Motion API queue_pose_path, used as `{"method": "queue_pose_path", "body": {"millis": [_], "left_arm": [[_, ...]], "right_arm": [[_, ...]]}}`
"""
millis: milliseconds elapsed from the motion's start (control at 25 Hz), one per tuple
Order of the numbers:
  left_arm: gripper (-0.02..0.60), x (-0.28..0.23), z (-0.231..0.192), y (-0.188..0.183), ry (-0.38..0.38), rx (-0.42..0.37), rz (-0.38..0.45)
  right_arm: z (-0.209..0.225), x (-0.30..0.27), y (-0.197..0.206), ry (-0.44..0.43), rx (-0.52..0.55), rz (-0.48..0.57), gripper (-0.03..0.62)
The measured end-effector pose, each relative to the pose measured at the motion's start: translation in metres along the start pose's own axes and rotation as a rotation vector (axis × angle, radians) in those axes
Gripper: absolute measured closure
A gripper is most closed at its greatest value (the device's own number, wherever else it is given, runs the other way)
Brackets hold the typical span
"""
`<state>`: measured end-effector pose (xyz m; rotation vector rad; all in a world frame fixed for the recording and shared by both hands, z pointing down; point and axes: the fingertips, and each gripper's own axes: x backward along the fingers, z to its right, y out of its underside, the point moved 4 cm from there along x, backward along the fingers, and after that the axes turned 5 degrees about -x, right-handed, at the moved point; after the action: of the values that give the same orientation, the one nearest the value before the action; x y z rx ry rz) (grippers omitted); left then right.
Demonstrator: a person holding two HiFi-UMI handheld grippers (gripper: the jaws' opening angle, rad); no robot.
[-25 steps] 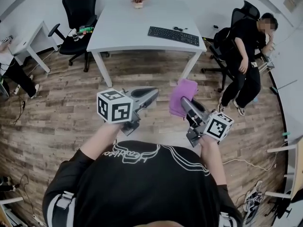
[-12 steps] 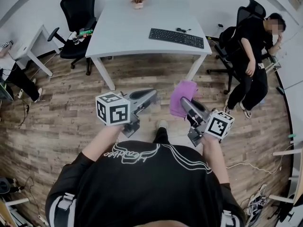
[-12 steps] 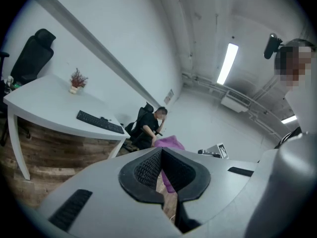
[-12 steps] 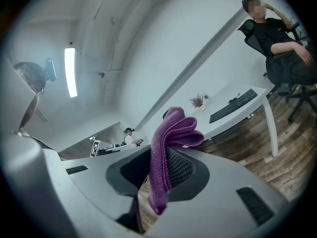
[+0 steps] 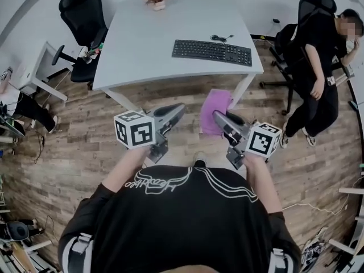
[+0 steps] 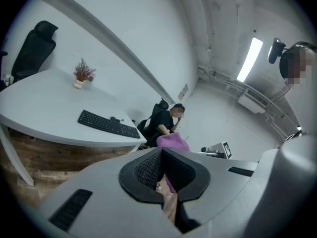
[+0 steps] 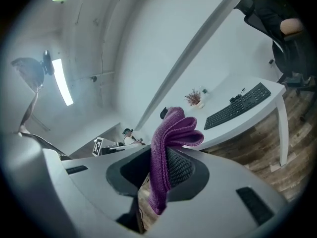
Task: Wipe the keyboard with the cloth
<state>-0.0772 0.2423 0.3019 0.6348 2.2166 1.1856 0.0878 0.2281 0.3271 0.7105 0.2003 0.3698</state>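
Purple knitted cloth (image 5: 215,108), soft and ribbed, folded over itself into a loose bunch. Clamped in the right gripper (image 5: 218,117), jaws closed tight on its middle: upper fold flopping over the tips, lower end hanging down between the black ridged pads. Up in the air above the brown wood-plank floor (image 5: 79,135), just in front of the near edge of the white rectangular table (image 5: 142,44), not touching it. Long black keyboard (image 5: 211,52) flat on the table's right half, close to that edge, well apart from the cloth.

Right gripper held out in front of the chest, pointing forward toward the table and angled inward to the left, marker cube at the rear by the hand. Left gripper (image 5: 177,110) beside it at like height, angled forward and inward to the right, jaws pressed together on nothing. Tips of the two near each other but apart.
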Motion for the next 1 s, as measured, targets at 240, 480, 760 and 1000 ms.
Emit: {"method": "queue_pose_path", "body": {"millis": [240,480,760,1000], "left_arm": [[0.578,-0.073,-0.025,-0.051,-0.002,-0.03,0.013],[0.579,-0.097,-0.034,-0.072,0.01,-0.059,0.001],[0.578,-0.116,-0.055,-0.082,0.026,-0.07,-0.022],[0.579,-0.153,-0.085,-0.083,0.083,-0.042,-0.088]], "right_arm": [[0.05,-0.011,-0.079,0.004,0.027,0.035,0.533],[0.065,-0.012,-0.111,-0.01,0.027,0.057,0.533],[0.082,-0.011,-0.13,0.027,0.012,0.11,0.533],[0.11,-0.012,-0.146,0.104,-0.019,0.152,0.533]]}}
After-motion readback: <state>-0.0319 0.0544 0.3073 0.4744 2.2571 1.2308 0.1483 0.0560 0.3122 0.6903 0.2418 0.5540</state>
